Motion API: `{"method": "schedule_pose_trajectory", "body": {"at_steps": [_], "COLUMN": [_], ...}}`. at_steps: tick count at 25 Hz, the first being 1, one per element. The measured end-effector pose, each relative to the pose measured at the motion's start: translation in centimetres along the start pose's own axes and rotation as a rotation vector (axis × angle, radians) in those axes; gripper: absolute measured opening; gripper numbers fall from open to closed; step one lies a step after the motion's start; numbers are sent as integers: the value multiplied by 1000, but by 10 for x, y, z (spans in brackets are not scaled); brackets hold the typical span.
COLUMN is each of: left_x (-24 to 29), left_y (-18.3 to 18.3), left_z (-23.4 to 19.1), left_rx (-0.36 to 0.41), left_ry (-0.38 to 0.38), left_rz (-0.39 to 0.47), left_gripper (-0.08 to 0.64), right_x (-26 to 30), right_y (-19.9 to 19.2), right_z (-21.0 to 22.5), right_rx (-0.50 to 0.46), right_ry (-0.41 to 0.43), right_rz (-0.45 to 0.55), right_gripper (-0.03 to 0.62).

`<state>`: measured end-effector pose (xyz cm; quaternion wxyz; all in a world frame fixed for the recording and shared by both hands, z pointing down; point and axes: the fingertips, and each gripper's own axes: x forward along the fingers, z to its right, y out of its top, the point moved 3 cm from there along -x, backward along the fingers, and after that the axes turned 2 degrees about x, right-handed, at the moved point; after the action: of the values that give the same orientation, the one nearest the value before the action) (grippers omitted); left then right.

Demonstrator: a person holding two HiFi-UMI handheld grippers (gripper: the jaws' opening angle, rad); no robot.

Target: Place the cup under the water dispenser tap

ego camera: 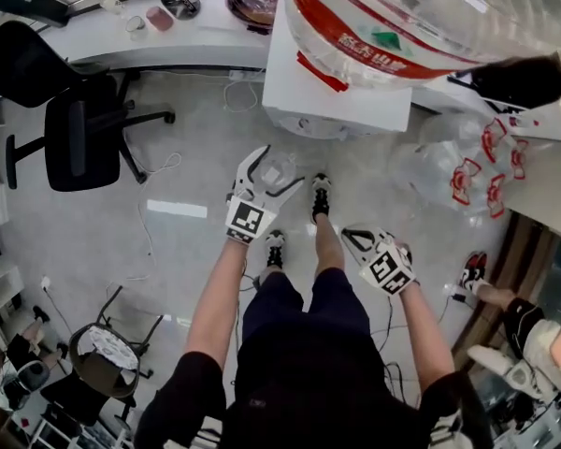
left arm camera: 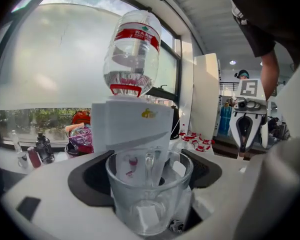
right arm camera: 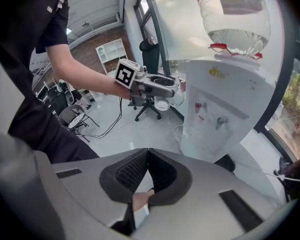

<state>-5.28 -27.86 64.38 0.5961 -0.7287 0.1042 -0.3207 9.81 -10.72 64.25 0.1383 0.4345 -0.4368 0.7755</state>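
Note:
A clear glass cup sits between the black pads of my left gripper, which is shut on it. In the head view that gripper holds the cup above the floor, a little short of the white water dispenser. The dispenser carries an upturned water bottle. A red tap and a second tap show on its front, apart from the cup. My right gripper is shut with nothing in it and hangs low at the right.
A black office chair stands on the floor at the left. Cables trail over the grey floor. A counter with small bottles and a bowl runs along the window behind. Empty water bottles lie right of the dispenser.

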Motion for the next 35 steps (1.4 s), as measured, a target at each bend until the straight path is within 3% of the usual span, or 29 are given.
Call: {"method": "schedule_pose_trajectory", "body": {"at_steps": [8,13,20,28,35], "left_x": [67,102,152,174,194], "left_y": [-85,-122,-130,-144,-158], "left_z": [-11,-16,-18,-13,-14], "left_rx": [42,17,111,231,280], "left_ry": [45,23,-59,-65,-79], "left_rz": [16,61,137,190,198], "left_gripper": [410,410,410,410,410], "right_x": [53,80,104,127,144], "right_y": [-67,-102,-137,-150,-159], "right_z": [1,-1,-8,-10,-14], "right_rx": [52,85,182,204,211], "right_ry": [28,38,44,47,60], "right_rz": [-48,-83,-130,-121,-120], "right_gripper": [-6,-6,-5,-5,-5]}}
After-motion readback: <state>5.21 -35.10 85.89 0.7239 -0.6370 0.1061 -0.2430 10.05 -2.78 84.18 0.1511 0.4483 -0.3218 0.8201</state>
